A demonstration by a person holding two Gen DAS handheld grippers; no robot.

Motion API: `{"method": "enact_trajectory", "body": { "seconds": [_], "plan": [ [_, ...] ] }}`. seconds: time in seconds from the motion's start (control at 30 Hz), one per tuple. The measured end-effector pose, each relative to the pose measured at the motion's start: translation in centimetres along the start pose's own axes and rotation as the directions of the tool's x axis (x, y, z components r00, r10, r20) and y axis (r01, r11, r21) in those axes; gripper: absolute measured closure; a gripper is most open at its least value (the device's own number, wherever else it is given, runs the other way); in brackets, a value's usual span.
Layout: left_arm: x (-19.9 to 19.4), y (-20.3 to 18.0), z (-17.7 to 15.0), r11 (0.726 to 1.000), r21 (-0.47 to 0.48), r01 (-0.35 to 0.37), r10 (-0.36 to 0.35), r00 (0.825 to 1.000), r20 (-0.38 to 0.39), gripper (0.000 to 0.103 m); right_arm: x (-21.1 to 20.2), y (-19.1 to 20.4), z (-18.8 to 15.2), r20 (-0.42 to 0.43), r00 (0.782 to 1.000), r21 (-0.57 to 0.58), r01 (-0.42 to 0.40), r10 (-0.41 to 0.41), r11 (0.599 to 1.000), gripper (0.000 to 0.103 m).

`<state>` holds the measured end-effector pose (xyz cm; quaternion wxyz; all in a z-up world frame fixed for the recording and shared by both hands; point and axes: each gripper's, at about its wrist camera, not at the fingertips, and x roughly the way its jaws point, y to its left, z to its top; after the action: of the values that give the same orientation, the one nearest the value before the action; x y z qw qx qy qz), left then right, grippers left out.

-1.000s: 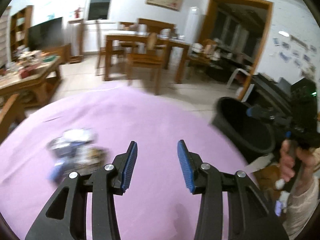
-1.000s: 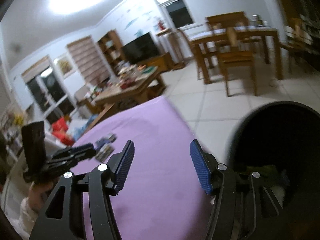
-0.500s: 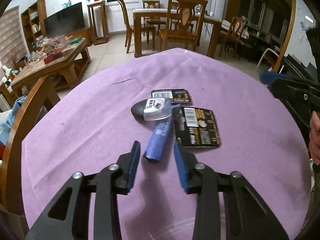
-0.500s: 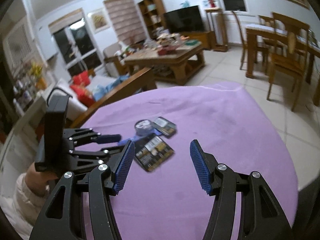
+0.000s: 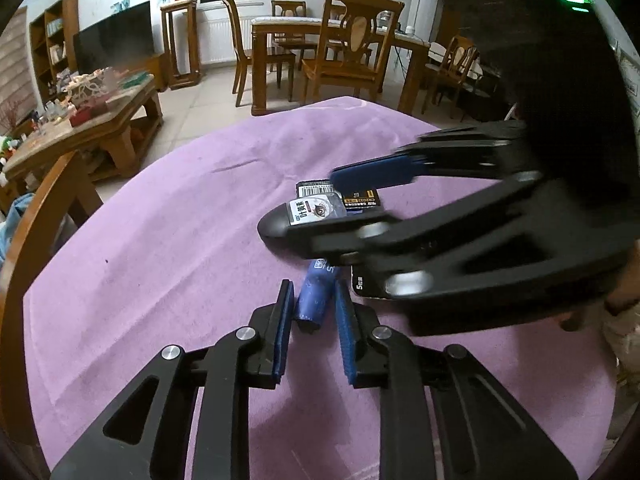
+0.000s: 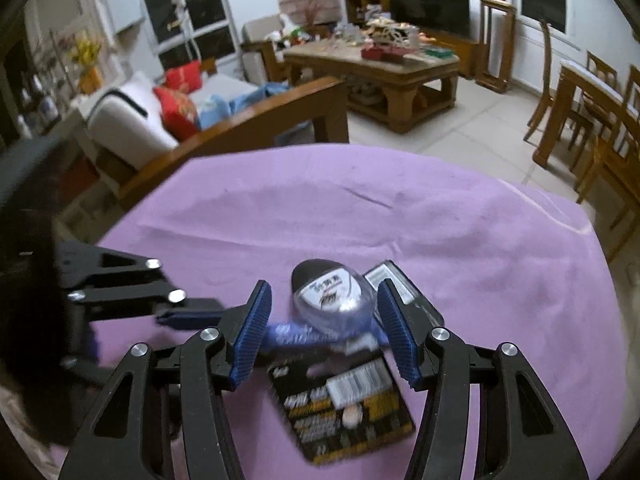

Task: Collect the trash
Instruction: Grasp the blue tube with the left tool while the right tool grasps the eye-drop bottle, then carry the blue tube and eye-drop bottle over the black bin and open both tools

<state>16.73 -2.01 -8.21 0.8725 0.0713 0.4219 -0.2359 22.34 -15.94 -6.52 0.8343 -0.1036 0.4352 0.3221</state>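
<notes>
Since a sec ago swung off bin onto trash pile: left gripper [image 5: 310,314] narrowed round blue wrapper [image 5: 316,296], not clamped; right gripper [image 6: 322,328] spread wide over blister pack [image 6: 328,294]; pickups imminent.

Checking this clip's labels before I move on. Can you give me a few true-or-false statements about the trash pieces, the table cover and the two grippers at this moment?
1. The left gripper has its fingers either side of the blue rolled wrapper. True.
2. The table is covered by a green cloth. False: the purple cloth covers it.
3. The right gripper is shut. False: it is open, its fingers flanking the clear oval blister pack.
4. The black battery card with a barcode lies flat on the cloth. True.
5. A trash bin is visible. False: none shows.
</notes>
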Motion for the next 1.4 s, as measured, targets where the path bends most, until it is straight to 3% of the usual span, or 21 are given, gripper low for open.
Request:
{"method": "enact_trajectory", "body": {
  "seconds": [0.3,0.43,0.6,0.77,1.1,1.4],
  "plan": [
    [-0.2,-0.3,0.0,1.000,-0.010,0.005,-0.005,1.000,0.000,0.093,1.5,0.6,0.4,-0.004,1.000,-0.017,0.008,-0.008,1.000,0.057],
    [-0.7,0.2,0.1,0.999,-0.041,0.012,-0.011,1.000,0.022,0.096,-1.4,-0.1,-0.1,0.080,0.996,0.058,-0.033,0.028,0.998,0.057],
    [-2.0,0.1,0.1,0.998,-0.062,0.028,-0.023,0.996,0.085,0.097,-8.2,-2.1,-2.4,0.221,0.973,0.171,-0.099,0.060,0.980,0.057],
    [-4.3,-0.6,0.6,0.994,-0.082,0.075,-0.060,0.984,0.170,0.097,-14.8,-4.3,-6.6,0.333,0.942,0.268,-0.127,0.032,0.955,0.057],
    [-7.1,-5.7,1.7,0.987,-0.046,0.156,-0.140,0.961,0.240,0.097,-25.1,-9.8,-16.9,0.447,0.891,0.423,-0.128,-0.083,0.897,0.057],
    [-6.6,-15.7,4.9,0.963,0.066,0.261,-0.269,0.926,0.265,0.097,-34.0,-15.2,-27.2,0.512,0.826,0.552,-0.107,-0.235,0.827,0.057]
  ]
}}
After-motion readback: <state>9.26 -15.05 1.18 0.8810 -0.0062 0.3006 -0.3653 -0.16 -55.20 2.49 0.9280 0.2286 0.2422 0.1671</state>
